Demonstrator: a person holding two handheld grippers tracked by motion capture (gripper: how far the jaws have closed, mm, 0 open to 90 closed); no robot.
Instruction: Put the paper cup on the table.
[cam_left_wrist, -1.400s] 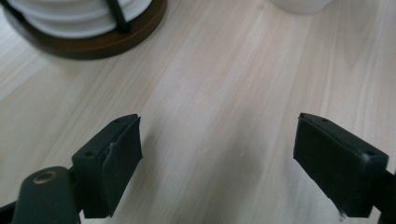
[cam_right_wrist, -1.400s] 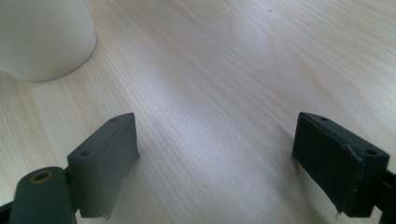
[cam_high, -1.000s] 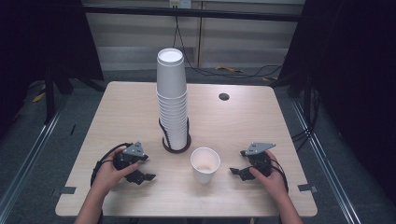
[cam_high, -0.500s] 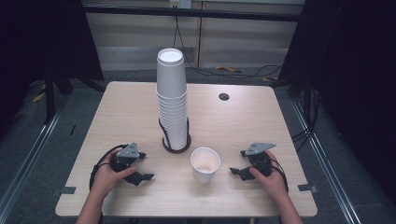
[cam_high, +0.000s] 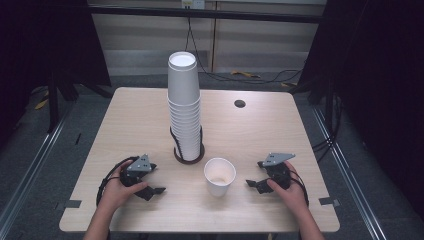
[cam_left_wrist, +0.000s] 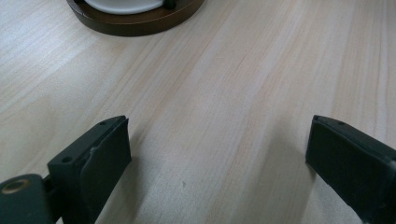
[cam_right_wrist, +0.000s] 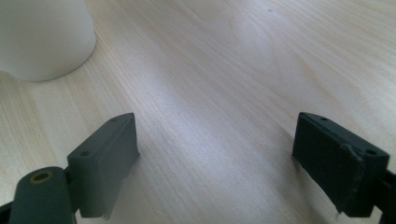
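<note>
A tall stack of white paper cups (cam_high: 183, 107) stands in a dark round holder (cam_high: 189, 156) at the table's middle. In front of it, slightly right, a single white cup (cam_high: 219, 176) stands upright. My left gripper (cam_high: 155, 179) rests on the table left of the holder, pointing right. Its jaws have just been opening and stand wide with bare wood between them (cam_left_wrist: 217, 144), and the holder's base (cam_left_wrist: 135, 16) lies ahead. My right gripper (cam_high: 254, 174) rests right of the single cup, open and empty (cam_right_wrist: 215, 149), with that cup (cam_right_wrist: 42, 37) ahead to its left.
The pale wooden table (cam_high: 125, 120) has a small dark hole (cam_high: 239, 103) at the back right. Grey tape marks sit near the front corners (cam_high: 72, 203). Black curtains and metal rails flank the table, and cables run on the floor behind.
The left gripper's jaws now stand wider apart than in the earlier frames. The right hand and both cups have not moved.
</note>
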